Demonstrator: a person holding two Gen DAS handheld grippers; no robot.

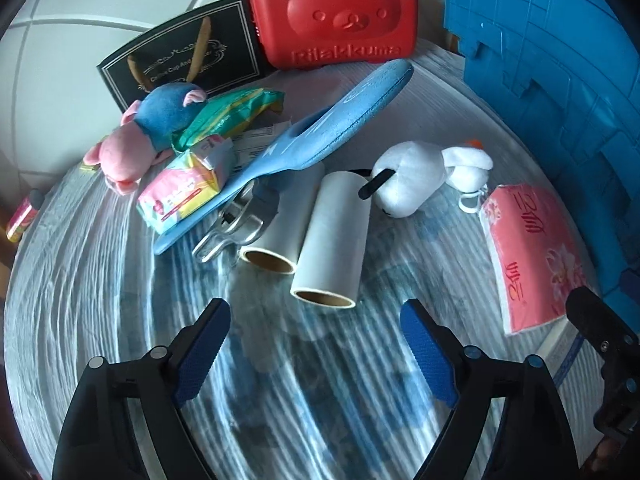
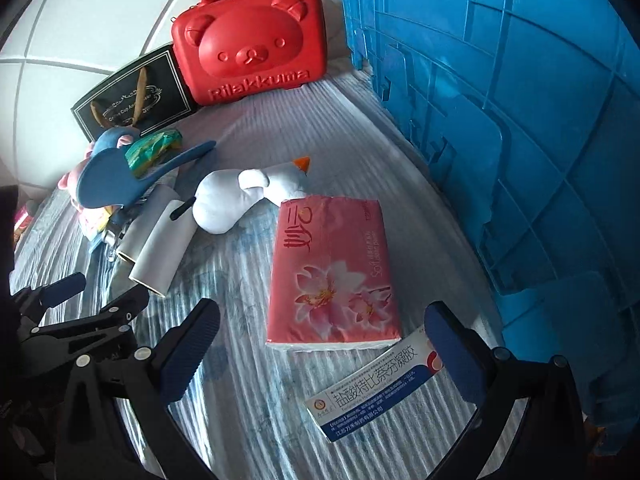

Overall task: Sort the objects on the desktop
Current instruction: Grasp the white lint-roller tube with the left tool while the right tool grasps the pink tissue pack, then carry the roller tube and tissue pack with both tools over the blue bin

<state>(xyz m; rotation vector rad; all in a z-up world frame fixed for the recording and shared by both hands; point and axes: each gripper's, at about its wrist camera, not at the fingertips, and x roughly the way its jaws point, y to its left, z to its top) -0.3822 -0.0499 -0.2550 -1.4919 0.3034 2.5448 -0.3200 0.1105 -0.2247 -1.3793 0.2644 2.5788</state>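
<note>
My left gripper [image 1: 316,344] is open and empty, just short of two white paper rolls [image 1: 332,240] lying side by side. Behind them lie a white plush [image 1: 412,176], a blue foam paddle [image 1: 320,136], a metal clip [image 1: 236,224], a pink-blue plush [image 1: 148,132], a green packet [image 1: 236,112] and a small tissue pack [image 1: 184,192]. My right gripper [image 2: 320,344] is open and empty, with a white medicine box [image 2: 376,396] between its fingers and a pink tissue pack [image 2: 332,272] just ahead. The rolls [image 2: 160,248] and white plush [image 2: 228,204] show to its left.
A blue plastic crate [image 2: 520,120] stands along the right side. A red bear-face case [image 2: 248,48] and a black gift bag [image 2: 136,96] stand at the back. A striped cloth [image 1: 120,320] covers the table. A small pink item [image 1: 20,220] lies at the far left.
</note>
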